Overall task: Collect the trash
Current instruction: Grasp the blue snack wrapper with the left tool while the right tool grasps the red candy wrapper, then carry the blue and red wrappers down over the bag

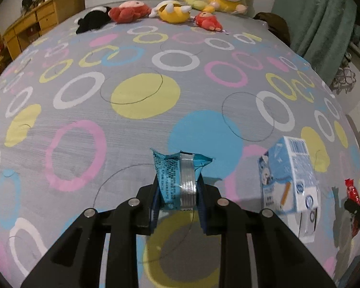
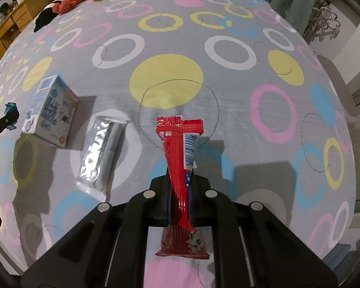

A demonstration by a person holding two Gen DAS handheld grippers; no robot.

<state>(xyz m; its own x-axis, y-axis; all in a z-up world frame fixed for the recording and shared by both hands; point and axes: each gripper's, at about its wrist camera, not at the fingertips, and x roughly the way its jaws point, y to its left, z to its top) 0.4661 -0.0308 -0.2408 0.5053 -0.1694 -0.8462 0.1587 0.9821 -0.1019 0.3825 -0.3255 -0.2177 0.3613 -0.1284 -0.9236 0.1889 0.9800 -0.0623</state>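
Printed matter — the silver packet (image 2: 100, 153) lying on the bed bore large white letters, seen nearly upside down and too distorted to be made out with certainty. The blue-and-white carton (image 2: 51, 112) carried a barcode panel and small print, none of it legible. The teal wrapper (image 1: 177, 180) and the red wrapper (image 2: 182, 158) showed fine print — likewise unreadable.

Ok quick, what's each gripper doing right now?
Left gripper: closed on the blue wrapper.
Right gripper: closed on the red wrapper.
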